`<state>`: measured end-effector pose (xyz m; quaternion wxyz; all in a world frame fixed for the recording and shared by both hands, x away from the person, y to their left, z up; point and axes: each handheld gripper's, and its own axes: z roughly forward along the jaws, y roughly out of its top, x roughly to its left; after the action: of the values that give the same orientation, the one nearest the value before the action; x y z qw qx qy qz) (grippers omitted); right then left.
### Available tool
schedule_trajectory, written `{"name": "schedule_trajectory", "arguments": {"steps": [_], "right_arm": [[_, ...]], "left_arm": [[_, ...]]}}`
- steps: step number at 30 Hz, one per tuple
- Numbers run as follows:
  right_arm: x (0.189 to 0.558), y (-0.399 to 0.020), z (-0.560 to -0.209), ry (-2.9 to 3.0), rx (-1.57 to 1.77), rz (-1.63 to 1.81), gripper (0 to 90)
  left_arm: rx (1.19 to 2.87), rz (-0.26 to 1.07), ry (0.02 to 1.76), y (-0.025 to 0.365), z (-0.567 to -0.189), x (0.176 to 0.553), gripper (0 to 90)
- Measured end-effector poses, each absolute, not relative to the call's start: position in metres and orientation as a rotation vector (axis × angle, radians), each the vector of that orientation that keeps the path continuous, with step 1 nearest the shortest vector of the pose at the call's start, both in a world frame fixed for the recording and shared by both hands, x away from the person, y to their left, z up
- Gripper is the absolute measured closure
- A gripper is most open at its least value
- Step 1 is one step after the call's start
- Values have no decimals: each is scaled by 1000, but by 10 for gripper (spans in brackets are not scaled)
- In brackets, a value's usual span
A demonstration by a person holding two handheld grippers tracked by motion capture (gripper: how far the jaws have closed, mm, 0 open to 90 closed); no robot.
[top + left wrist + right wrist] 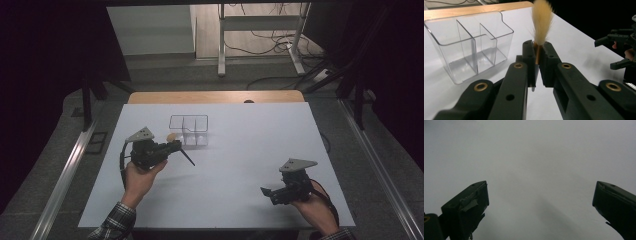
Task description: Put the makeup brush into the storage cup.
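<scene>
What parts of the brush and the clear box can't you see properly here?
- Brush handle: in the left gripper view, hidden behind the left gripper clamped on its collar.
- Brush bristles: tiny in the high view.
- Clear box: too small in the high view to check every compartment.

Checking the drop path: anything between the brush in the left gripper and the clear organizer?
Nothing visible. The left gripper is shut on the brush, bristle end up. The clear organizer stands just beside it on bare white table; its three compartments look empty. The right gripper is well off to the side.
</scene>
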<state>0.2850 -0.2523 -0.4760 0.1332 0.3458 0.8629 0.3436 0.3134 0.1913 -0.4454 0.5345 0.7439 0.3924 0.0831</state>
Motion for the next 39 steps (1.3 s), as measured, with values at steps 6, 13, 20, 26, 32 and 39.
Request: {"name": "schedule_trajectory", "arguments": {"steps": [6,13,20,26,32,39], "right_arm": [[281,-261,-477,2483,1029,999,6],[277,-267,-478,2462,1034,991,6],[273,-274,-479,2451,1050,989,6],[268,-281,-480,2441,1066,993,6],[265,-285,-479,2429,1085,1000,6],[261,-292,-478,2412,1099,1007,6]], "left_arm": [[1782,209,920,186,-441,321,837],[1781,218,914,185,-437,326,837],[1783,232,906,183,-429,332,837],[1786,243,905,183,-424,337,838],[1789,250,900,183,-420,341,837],[1793,257,890,180,-415,345,838]]}}
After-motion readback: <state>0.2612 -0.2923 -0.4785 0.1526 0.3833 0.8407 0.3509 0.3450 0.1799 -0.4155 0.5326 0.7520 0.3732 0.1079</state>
